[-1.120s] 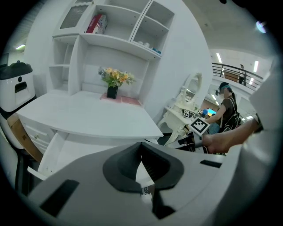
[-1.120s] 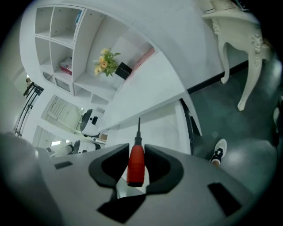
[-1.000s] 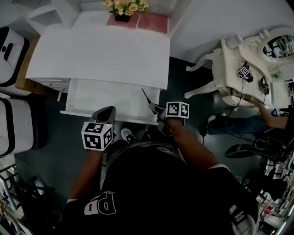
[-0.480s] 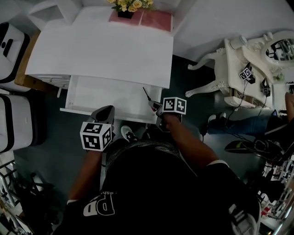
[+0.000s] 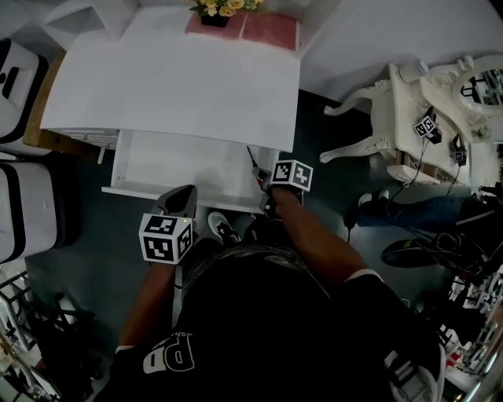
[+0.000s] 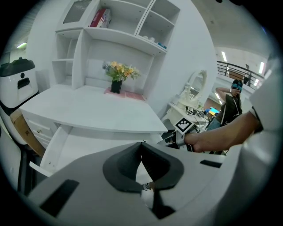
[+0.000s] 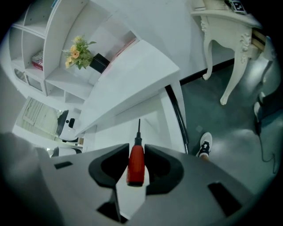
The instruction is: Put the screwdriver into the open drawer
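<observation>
A screwdriver (image 7: 135, 162) with a red handle and thin black shaft is clamped in my right gripper (image 7: 135, 160), tip pointing forward over the open drawer (image 7: 146, 128). From the head camera, the right gripper (image 5: 266, 182) hovers at the white drawer's (image 5: 173, 169) right front corner, and the screwdriver (image 5: 253, 161) shaft reaches over the drawer's inside. My left gripper (image 5: 179, 202) hangs just in front of the drawer's front edge. In the left gripper view its jaws (image 6: 142, 165) are closed together with nothing between them.
The white desk (image 5: 173, 86) carries a flower pot (image 5: 211, 9) and a pink mat (image 5: 269, 31) at the back. An ornate white vanity table (image 5: 424, 118) stands to the right. White appliances (image 5: 23, 212) stand at the left. My shoe (image 5: 222, 230) shows below the drawer.
My right gripper has moved left and forward with the screwdriver, now over the drawer's right front corner. The left gripper has hardly moved.
</observation>
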Available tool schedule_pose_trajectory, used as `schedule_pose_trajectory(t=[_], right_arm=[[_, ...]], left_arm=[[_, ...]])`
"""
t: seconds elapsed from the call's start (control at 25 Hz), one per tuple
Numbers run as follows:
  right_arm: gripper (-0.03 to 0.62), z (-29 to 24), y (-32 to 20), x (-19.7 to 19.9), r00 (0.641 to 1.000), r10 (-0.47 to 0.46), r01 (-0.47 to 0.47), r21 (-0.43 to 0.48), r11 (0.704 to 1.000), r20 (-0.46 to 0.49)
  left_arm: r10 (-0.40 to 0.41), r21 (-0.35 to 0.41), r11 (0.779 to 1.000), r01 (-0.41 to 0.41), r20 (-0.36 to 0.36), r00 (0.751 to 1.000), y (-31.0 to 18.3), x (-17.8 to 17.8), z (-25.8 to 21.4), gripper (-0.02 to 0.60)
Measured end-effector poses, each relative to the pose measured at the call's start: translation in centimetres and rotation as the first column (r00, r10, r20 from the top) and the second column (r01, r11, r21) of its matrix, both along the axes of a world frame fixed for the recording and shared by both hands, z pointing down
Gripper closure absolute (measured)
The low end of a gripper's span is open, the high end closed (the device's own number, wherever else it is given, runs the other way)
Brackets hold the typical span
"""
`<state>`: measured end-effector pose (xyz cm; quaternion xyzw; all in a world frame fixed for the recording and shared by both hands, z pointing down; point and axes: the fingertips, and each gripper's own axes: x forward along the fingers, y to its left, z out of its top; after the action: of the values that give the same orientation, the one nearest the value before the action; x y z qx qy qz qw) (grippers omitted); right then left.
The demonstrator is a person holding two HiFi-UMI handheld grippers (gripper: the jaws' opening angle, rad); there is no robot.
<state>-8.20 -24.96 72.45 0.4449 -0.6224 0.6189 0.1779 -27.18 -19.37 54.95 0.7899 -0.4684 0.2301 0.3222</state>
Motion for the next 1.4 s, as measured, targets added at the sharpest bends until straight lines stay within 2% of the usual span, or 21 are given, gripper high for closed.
schedule_pose_trajectory(t=[0.4,0.72,1.4], right_arm=[[0.479,2.8,-1.2,-1.4,0.997,-0.031,0.029,-0.031,0.999,-0.065],[0.476,5.0,-1.0,-2.8,0.968,-0.184,0.170,-0.093,0.981,-0.174],[0.473,8.2,-0.2,-3.6,0.924,-0.321,0.291,-0.161,0.943,-0.208]], left_arm=[[-0.012,-0.015,1.000,0.013,0.016,1.000,-1.2,-0.7,0.4,0.566],[-0.004,-0.064,0.998,0.003,-0.007,1.000,-0.7,0.1,1.7,0.566],[-0.032,-0.100,0.994,0.031,-0.009,0.999,-0.8,-0.2,2.7,0.566]])
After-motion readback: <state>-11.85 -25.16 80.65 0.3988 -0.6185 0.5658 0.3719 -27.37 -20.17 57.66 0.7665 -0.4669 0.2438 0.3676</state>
